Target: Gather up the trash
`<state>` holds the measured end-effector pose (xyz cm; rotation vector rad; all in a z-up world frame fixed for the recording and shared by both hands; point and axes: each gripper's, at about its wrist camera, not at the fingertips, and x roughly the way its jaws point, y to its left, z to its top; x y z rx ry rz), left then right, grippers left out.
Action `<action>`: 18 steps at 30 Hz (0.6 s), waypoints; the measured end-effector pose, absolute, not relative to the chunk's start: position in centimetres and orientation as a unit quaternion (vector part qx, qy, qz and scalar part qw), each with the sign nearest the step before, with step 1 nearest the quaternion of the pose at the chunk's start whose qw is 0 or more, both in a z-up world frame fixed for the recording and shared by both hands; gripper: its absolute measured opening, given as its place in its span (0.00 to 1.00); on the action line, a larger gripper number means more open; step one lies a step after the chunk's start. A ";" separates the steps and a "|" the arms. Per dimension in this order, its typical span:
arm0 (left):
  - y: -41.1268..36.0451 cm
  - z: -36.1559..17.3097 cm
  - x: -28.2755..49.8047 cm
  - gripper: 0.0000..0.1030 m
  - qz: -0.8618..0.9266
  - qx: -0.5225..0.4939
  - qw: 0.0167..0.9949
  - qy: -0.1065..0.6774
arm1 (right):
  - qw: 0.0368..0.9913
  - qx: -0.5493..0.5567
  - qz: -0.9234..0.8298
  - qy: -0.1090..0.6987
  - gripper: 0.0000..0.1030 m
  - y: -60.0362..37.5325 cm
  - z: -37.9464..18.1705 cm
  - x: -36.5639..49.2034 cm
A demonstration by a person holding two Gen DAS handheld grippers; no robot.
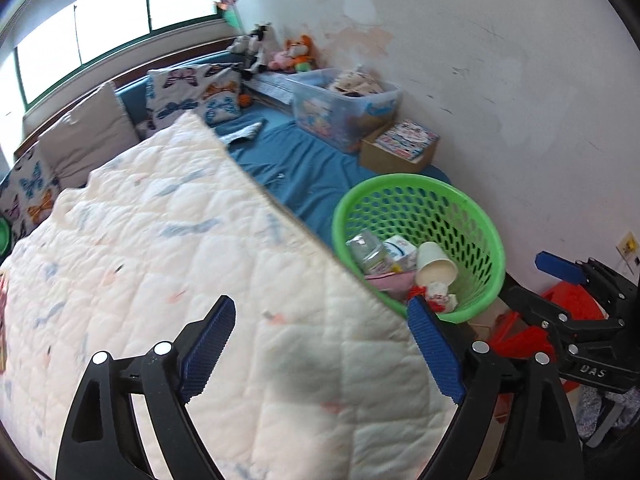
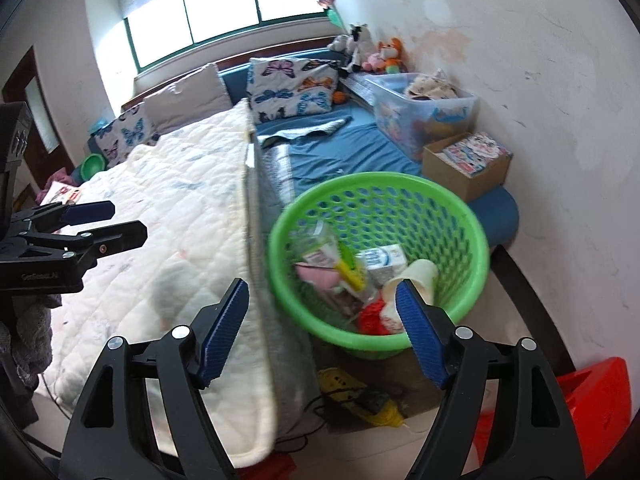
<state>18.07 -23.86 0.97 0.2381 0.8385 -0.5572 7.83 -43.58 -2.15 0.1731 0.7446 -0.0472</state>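
Note:
A green perforated basket (image 1: 456,204) (image 2: 460,208) stands at the bed's foot, beside the white quilt. It holds trash: a paper cup (image 1: 434,266) (image 2: 416,276), a white carton (image 1: 400,250) (image 2: 382,260), a clear plastic bottle (image 1: 368,250), pink paper (image 2: 318,274) and a red-and-white wrapper (image 1: 434,294) (image 2: 374,316). My left gripper (image 1: 322,312) is open and empty over the quilt, left of the basket. My right gripper (image 2: 322,290) is open and empty just in front of the basket. Each gripper also shows in the other's view: the right (image 1: 560,270), the left (image 2: 90,212).
A white quilt (image 1: 160,260) (image 2: 180,208) covers the bed's left side over a blue sheet (image 1: 304,168). A clear storage bin (image 1: 344,104), a cardboard box (image 1: 400,148), butterfly pillows and plush toys lie farther back. A red stool (image 2: 592,392) and yellow power strip (image 2: 360,396) are on the floor.

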 end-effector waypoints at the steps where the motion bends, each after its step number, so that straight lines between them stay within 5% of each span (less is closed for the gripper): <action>1: -23.2 1.1 17.9 0.84 -0.261 0.111 0.872 0.400 | 0.928 0.083 -0.019 0.363 0.75 -43.0 -2.1 7.8; 18: -13.3 3.5 13.9 0.93 -0.191 0.064 0.910 0.363 | 0.929 0.039 0.007 0.368 0.91 -35.0 -1.4 6.5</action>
